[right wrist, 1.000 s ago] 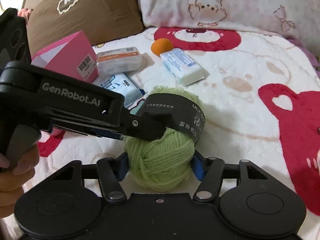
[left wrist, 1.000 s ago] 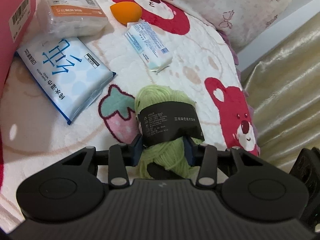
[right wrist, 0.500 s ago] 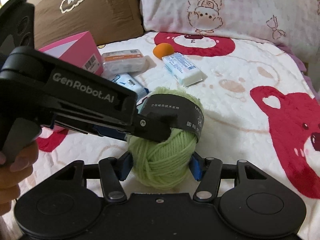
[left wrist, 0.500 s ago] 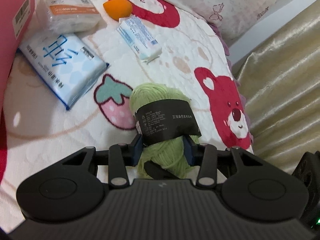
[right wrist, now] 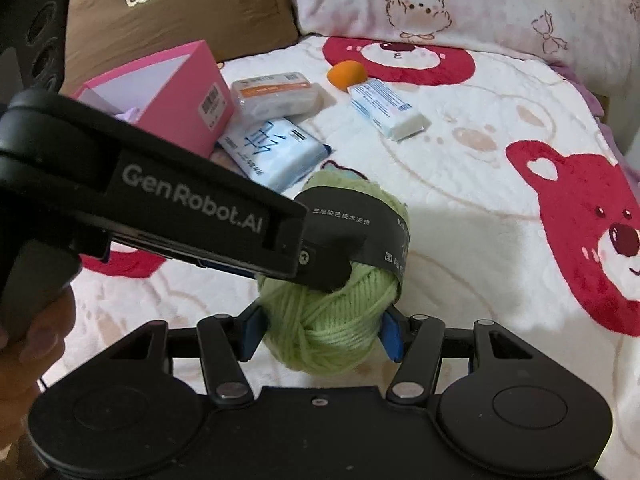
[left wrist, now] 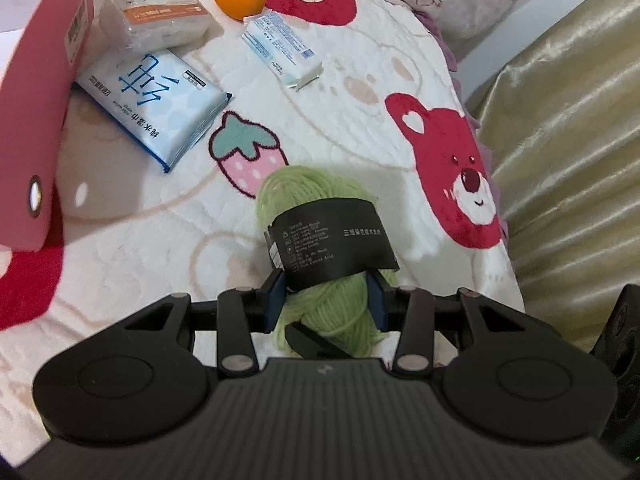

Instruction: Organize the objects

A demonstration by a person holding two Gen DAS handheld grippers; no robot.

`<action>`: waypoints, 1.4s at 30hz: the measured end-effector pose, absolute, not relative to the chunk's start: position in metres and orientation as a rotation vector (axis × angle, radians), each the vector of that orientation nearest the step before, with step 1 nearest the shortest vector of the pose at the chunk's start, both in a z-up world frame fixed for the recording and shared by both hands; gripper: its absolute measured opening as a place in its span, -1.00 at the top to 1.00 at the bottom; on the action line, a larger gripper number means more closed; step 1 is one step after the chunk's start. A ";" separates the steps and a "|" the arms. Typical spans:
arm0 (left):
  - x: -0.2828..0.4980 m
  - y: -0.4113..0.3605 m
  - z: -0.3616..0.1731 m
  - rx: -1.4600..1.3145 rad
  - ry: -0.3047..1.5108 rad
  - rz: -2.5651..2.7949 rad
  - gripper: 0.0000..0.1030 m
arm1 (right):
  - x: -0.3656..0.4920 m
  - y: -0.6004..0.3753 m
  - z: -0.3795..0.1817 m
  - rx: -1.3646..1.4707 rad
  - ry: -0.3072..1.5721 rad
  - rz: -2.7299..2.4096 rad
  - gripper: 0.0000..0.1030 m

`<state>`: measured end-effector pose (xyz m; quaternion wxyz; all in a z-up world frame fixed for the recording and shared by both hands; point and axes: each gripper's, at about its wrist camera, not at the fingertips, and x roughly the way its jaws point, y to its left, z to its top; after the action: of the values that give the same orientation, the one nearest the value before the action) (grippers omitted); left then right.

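Your left gripper (left wrist: pixel 326 300) fingers pinched the green yarn ball (left wrist: pixel 316 200) at its lower end, under the black label (left wrist: pixel 332 236). Your right gripper (right wrist: pixel 322 336) fingers clamped the same ball from the sides, wider apart. Ball sat between both pairs, raised above the blanket (right wrist: pixel 460 216). Beyond the fingertips: pink box (right wrist: pixel 176 92), tissue pack (left wrist: pixel 156 100), orange sponge (left wrist: pixel 239 0).

Green yarn ball (right wrist: pixel 332 320), black band (left wrist: pixel 332 240); pink box (right wrist: pixel 176 92); white blanket (right wrist: pixel 460 208), red bear prints; orange sponge (left wrist: pixel 239 0).
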<state>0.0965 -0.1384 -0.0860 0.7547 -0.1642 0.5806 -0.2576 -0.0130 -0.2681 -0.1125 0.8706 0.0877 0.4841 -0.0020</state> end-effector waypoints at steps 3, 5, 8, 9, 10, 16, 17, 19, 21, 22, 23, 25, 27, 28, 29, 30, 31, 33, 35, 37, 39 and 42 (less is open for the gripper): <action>0.091 -0.136 -0.079 -0.348 1.268 -0.563 0.20 | -0.014 -0.261 -0.104 0.164 1.035 -0.008 -0.21; 0.086 -0.134 -0.077 -0.351 1.260 -0.545 0.20 | -0.012 -0.256 -0.100 0.153 1.055 -0.007 -0.21; 0.083 -0.125 -0.073 -0.385 1.245 -0.535 0.20 | -0.012 -0.251 -0.094 0.135 1.051 0.000 -0.21; 0.082 -0.120 -0.071 -0.400 1.247 -0.533 0.20 | -0.012 -0.249 -0.091 0.130 1.047 0.002 -0.21; 0.081 -0.116 -0.069 -0.410 1.250 -0.531 0.20 | -0.013 -0.246 -0.088 0.127 1.045 0.008 -0.21; 0.065 -0.094 -0.048 -0.395 1.241 -0.515 0.20 | -0.017 -0.223 -0.068 0.103 1.048 0.055 -0.21; 0.063 -0.091 -0.045 -0.391 1.243 -0.512 0.20 | -0.017 -0.219 -0.065 0.102 1.051 0.061 -0.21; 0.060 -0.084 -0.039 -0.392 1.249 -0.508 0.20 | -0.019 -0.212 -0.059 0.101 1.057 0.074 -0.21; 0.057 -0.075 -0.033 -0.399 1.249 -0.505 0.20 | -0.020 -0.206 -0.053 0.093 1.053 0.092 -0.21; 0.055 -0.070 -0.029 -0.403 1.248 -0.504 0.20 | -0.021 -0.203 -0.050 0.090 1.050 0.101 -0.21; 0.053 -0.065 -0.026 -0.407 1.246 -0.504 0.20 | -0.022 -0.199 -0.046 0.085 1.048 0.113 -0.21; 0.049 -0.055 -0.019 -0.414 1.236 -0.500 0.20 | -0.023 -0.191 -0.040 0.073 1.045 0.131 -0.21; 0.045 -0.045 -0.013 -0.424 1.223 -0.492 0.20 | -0.023 -0.182 -0.033 0.058 1.036 0.150 -0.21; 0.043 -0.039 -0.010 -0.430 1.217 -0.486 0.20 | -0.023 -0.177 -0.031 0.052 1.032 0.158 -0.21; 0.042 -0.034 -0.008 -0.435 1.213 -0.480 0.20 | -0.023 -0.172 -0.029 0.045 1.028 0.166 -0.21; 0.040 -0.029 -0.006 -0.435 1.210 -0.476 0.20 | -0.022 -0.167 -0.026 0.037 1.024 0.175 -0.21; 0.038 -0.024 -0.003 -0.438 1.205 -0.470 0.20 | -0.022 -0.162 -0.025 0.031 1.021 0.183 -0.21; 0.035 -0.014 0.001 -0.443 1.196 -0.459 0.20 | -0.021 -0.153 -0.021 0.017 1.013 0.198 -0.21; 0.033 -0.006 0.004 -0.448 1.188 -0.448 0.20 | -0.019 -0.145 -0.017 0.011 1.007 0.210 -0.21; 0.031 0.003 0.009 -0.452 1.173 -0.440 0.20 | -0.017 -0.137 -0.013 -0.002 0.997 0.221 -0.21; 0.031 0.012 0.014 -0.462 1.157 -0.431 0.20 | -0.014 -0.130 -0.008 -0.019 0.979 0.231 -0.21; 0.028 0.029 0.021 -0.476 1.125 -0.425 0.19 | -0.010 -0.120 -0.002 -0.032 0.957 0.253 -0.21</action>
<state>0.0284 0.0294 0.0214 0.7982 -0.2216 0.5241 -0.1979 -0.0102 -0.1199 -0.0016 0.8799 -0.0152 0.4591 0.1214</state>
